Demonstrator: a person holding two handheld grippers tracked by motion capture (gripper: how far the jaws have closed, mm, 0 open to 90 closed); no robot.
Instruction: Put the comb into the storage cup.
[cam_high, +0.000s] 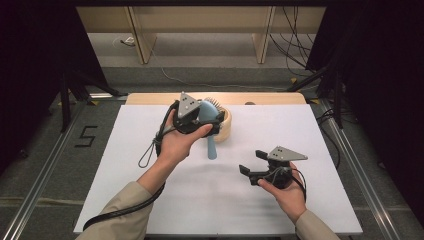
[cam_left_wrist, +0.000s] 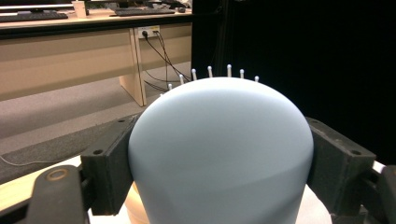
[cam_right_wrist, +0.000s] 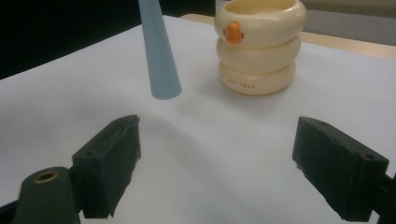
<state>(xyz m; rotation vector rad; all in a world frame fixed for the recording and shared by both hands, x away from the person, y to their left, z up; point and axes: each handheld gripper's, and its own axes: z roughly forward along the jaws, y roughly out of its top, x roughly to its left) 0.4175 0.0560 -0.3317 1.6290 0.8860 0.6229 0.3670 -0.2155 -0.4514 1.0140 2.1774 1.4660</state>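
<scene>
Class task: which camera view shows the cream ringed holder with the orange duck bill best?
The right gripper view: the cream ringed holder stands whole, bill visible. The high view hides most behind the left gripper; the left gripper view shows a sliver.

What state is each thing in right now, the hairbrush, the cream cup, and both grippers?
Blue hairbrush: gripped by its head, lifted, handle hanging down clear of the table.
Cream ringed cup: upright on the white table, untouched.
Left gripper: shut on the brush head.
Right gripper: open, holding nothing, hovering over the table.
</scene>
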